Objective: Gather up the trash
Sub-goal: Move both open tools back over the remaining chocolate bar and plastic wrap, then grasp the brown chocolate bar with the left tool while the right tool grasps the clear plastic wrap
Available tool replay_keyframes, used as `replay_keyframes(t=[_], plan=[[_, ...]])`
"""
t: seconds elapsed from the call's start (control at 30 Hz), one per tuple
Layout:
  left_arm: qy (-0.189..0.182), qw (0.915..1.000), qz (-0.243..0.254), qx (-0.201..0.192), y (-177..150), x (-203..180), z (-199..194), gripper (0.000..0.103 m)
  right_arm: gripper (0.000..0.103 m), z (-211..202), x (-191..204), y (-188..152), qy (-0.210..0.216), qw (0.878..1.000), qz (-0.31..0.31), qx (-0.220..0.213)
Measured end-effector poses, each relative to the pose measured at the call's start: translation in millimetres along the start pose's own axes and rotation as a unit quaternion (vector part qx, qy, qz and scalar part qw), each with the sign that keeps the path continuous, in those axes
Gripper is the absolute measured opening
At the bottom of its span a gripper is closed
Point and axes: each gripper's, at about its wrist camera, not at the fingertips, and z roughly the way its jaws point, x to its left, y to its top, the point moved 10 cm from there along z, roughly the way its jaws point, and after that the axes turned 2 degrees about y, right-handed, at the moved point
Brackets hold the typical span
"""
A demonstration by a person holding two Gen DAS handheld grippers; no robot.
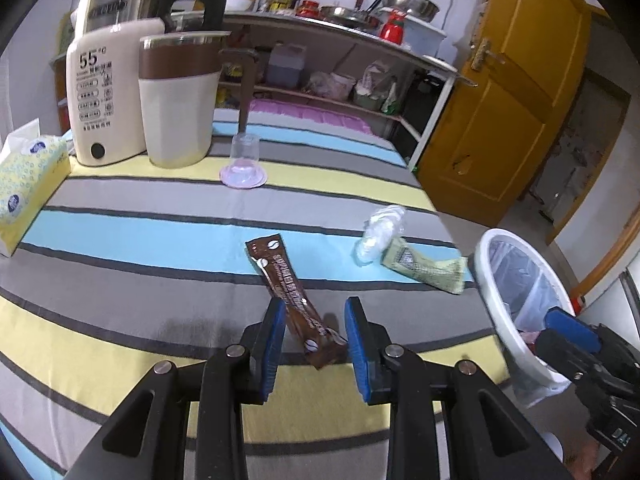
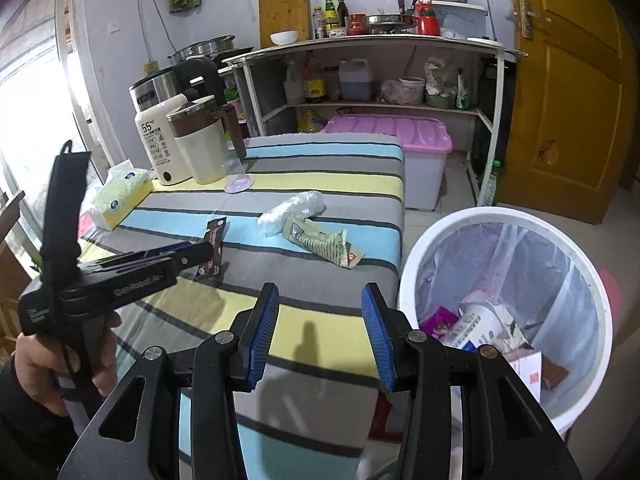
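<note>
**Desk:** Where does the trash stand?

**Operator:** White bin (image 2: 506, 312) at four o'clock off the striped table (image 1: 120, 240). My left gripper (image 1: 316, 340), jaws spread, straddles the brown sachet (image 1: 286, 288), unpinched. My right gripper (image 2: 320, 332) gapes empty.

**Desk:** Risks?

**Operator:** Closing off-centre, I'd judge, flicks the sachet away. Readable: "55°C" on the cream kettle (image 1: 102, 92).
</note>
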Motion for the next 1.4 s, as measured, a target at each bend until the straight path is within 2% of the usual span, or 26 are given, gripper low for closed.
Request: replay_keyframes(t=[0.17, 0.37, 0.47, 0.6, 1.03, 1.4], plan=[[0.009, 0.9998, -0.010, 0.016, -1, 6, 14, 0.030, 0.044, 12, 0, 7, 0.002, 1.000, -0.002, 0.004], [0.013, 0.9998, -0.005, 0.016, 1, 6, 17, 0.030, 0.044, 27, -1, 17, 0.005, 1.000, 0.002, 0.013], [0.013, 0.9997, -0.004, 0.018, 1, 8, 16, 0.016, 0.044, 32, 3, 22, 0.009, 1.000, 0.007, 0.014], [0.003, 0.9999, 0.004, 0.013, 0, 9, 11, 0.010, 0.044, 39, 7, 29, 0.013, 1.000, 0.013, 0.018], [-0.012, 0.9998, 0.003, -0.017, 1, 32, -18, 0.009, 0.044, 83, 30, 52, 0.031, 0.998, 0.034, 0.039], [-0.023, 0.9994, -0.016, -0.017, 3, 55, -19, 0.009, 0.042, 143, 21, 58, 0.008, 0.994, 0.072, 0.080]])
